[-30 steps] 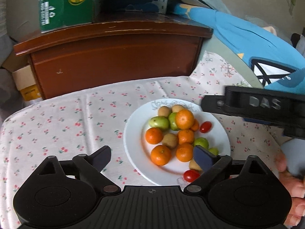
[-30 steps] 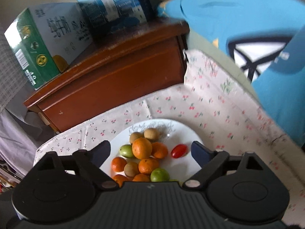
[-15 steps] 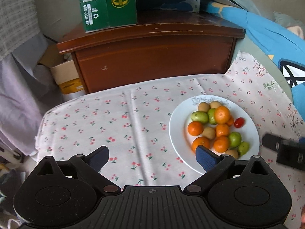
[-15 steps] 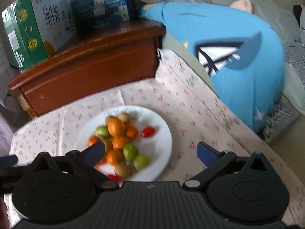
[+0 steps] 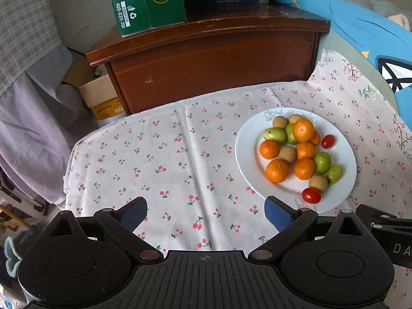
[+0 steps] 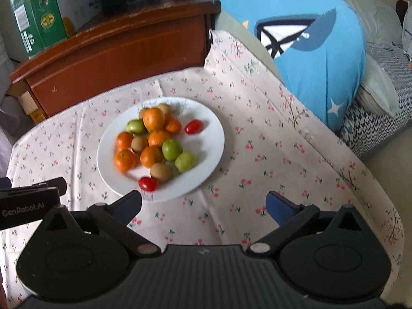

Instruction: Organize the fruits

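All the fruit (image 5: 296, 152) sits heaped together on the white plate (image 5: 247, 159), right of the cherry-print cloth (image 5: 167, 159). The left tongs (image 5: 206, 212) and right tongs (image 6: 203, 204) hang near it, both spread wide and empty, probably clear of the pile.

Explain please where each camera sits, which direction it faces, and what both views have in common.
Left wrist: sits on the left gripper, faces forward over the cloth; plate right of centre; its own open fingers show.
Right wrist: sits on the right gripper, faces forward; plate left of centre; own open fingers show.
Shared: the plate of fruit, wooden cabinet, green box.
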`<state>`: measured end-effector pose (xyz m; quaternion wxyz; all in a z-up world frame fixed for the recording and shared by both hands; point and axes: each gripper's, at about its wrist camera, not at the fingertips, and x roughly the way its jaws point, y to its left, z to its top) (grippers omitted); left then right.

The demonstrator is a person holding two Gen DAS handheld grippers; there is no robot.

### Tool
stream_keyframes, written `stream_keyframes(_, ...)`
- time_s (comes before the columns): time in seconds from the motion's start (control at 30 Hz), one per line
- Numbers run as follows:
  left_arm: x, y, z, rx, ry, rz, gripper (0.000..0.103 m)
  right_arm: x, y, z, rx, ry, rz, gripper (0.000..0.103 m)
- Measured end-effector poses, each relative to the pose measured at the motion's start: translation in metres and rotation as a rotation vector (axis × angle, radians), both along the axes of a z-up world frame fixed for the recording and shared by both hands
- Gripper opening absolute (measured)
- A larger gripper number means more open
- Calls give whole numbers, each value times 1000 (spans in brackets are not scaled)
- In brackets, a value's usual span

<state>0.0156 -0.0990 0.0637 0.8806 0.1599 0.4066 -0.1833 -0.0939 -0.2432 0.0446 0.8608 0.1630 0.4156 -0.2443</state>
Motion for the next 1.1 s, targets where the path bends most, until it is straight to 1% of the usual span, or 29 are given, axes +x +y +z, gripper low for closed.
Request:
stream_keyframes(0.07,0,-1,-1,7,3,-3,99,1,-1,-1,5,16,-3,102)
stream_keyframes(0.3,6,-3,-6,15,21,16,99,2,-3,-2,-11,23,-22,102)
stream_keyframes(0.57,11,-4,-11,19,31,36,99,9,-4,-9,3,48,-24,102)
stream_keyframes(0.77,11,-11,-17,50,27,30,99,14,-6,-13,19,55,-26,102)
stream_keyframes(0.97,13,-17,-24,54,42,22,99,18,-7,-16,11,62,-30,102)
stream_keyframes(1.1,12,-20,-27,58,36,17,99,20,-8,-18,8,66,-40,102)
